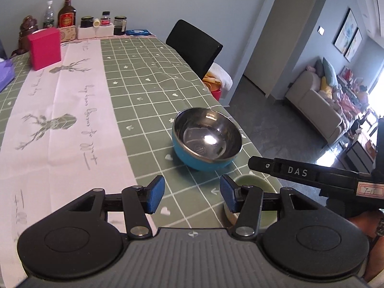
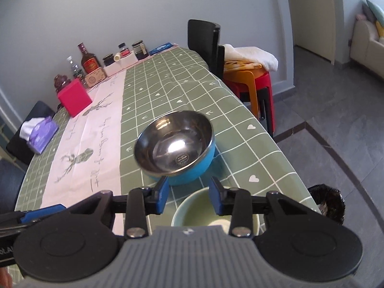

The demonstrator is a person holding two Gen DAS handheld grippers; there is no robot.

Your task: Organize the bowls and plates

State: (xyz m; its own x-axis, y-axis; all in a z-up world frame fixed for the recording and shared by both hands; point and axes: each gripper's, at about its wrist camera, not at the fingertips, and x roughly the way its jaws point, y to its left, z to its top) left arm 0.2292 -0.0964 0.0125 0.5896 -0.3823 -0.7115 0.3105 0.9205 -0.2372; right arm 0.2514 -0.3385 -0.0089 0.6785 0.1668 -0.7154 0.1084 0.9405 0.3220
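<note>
A blue bowl with a shiny steel inside stands upright on the green checked tablecloth near the table's right edge. A pale green bowl sits just nearer than it, partly hidden behind the fingers. My left gripper is open over bare cloth, short of and left of the blue bowl. My right gripper is open above the green bowl's far-left rim; its pads touch nothing. The right gripper's black body reaches in from the right in the left wrist view.
A red box, a purple tissue pack, and bottles and jars stand at the table's far end. A black chair and stacked stools flank the right edge. Beyond is grey floor.
</note>
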